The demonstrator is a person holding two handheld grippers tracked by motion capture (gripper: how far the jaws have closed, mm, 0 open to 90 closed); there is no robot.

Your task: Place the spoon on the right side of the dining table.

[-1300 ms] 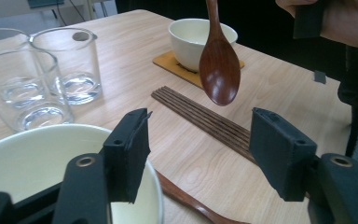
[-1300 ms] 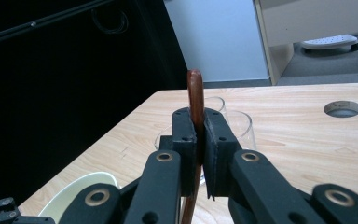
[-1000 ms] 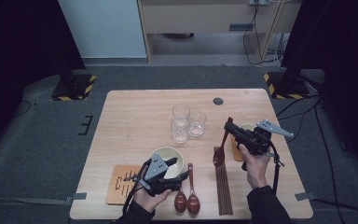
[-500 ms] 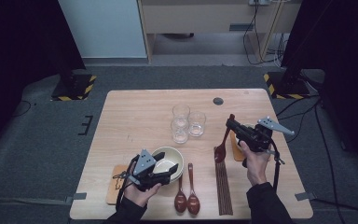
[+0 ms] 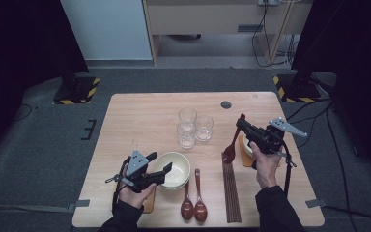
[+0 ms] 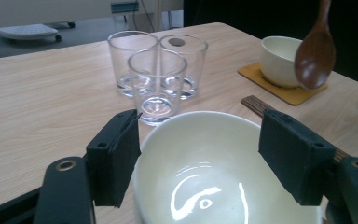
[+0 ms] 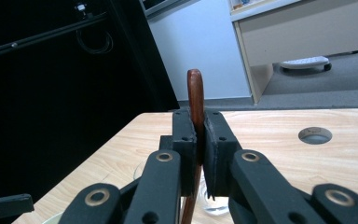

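Observation:
A cream bowl [image 5: 175,168] [image 6: 214,158] sits near the table's front. My left gripper [image 5: 163,170] [image 6: 205,154] is at its left rim. The jaws stand on either side of the bowl's near part and have just been opening. The pads [image 6: 116,156] are not pressing on it. My right gripper [image 5: 244,128] [image 7: 199,140] is shut on the handle of a brown wooden spoon [image 5: 230,152] [image 7: 195,93]. The spoon hangs bowl-end down above the table, over the right-hand coaster's left edge.
Three clear glasses [image 5: 191,126] [image 6: 156,84] stand at mid-table. A small white bowl [image 6: 279,60] rests on a wooden coaster [image 5: 247,157] under my right hand. Dark chopsticks [image 5: 230,186] and two wooden spoons [image 5: 194,203] lie at the front. Another coaster [image 5: 148,203] lies under my left hand.
My left gripper has drawn back to the left from over the cream bowl, jaws wider apart. The bowl has stayed put. My right gripper and its spoon have not moved.

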